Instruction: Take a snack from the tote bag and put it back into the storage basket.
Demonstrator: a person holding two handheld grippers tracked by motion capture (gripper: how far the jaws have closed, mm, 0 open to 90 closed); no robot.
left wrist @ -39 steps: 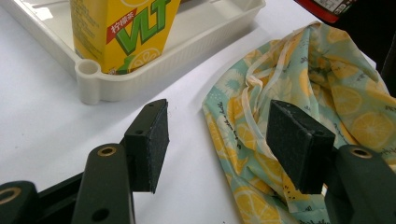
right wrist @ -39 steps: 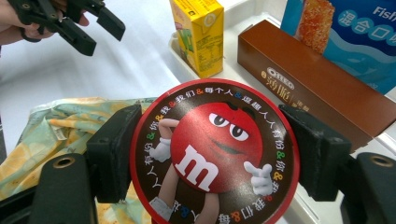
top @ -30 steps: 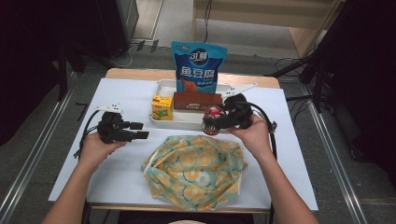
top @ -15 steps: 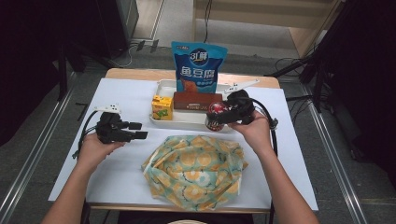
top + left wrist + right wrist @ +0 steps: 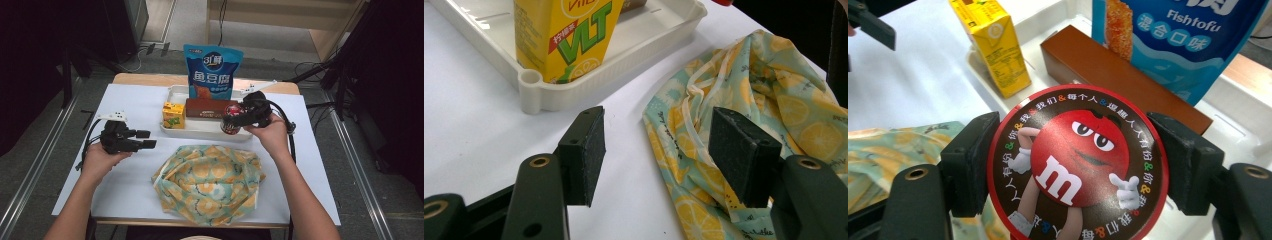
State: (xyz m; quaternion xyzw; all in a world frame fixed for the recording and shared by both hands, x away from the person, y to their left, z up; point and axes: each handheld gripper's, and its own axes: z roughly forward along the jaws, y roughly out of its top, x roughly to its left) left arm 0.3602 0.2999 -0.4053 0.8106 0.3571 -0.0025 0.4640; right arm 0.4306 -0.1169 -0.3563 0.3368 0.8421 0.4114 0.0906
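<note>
A round red M&M's tin [image 5: 1075, 167] is clamped between the pads of my right gripper [image 5: 1078, 155]. In the high view the right gripper [image 5: 239, 120] holds the tin [image 5: 231, 124] over the front right rim of the white tray [image 5: 200, 131]. In the tray stand a yellow VLT drink carton [image 5: 173, 114], a long brown box [image 5: 210, 108] and a blue Fishtofu snack bag [image 5: 212, 72]. A lemon-print cloth bag [image 5: 210, 177] lies crumpled in front of the tray. My left gripper [image 5: 146, 139] rests open at the table's left, and in the left gripper view its jaws [image 5: 654, 150] frame the cloth's edge [image 5: 769, 100].
The white table sheet [image 5: 130, 105] ends at a wooden edge behind the tray. Cables trail from both grippers. Dark equipment and floor rails flank the table. The tray's corner [image 5: 531, 80] sits just ahead of the left gripper.
My right gripper has carried the tin a little up and to the right, toward the tray. The left gripper has barely moved.
</note>
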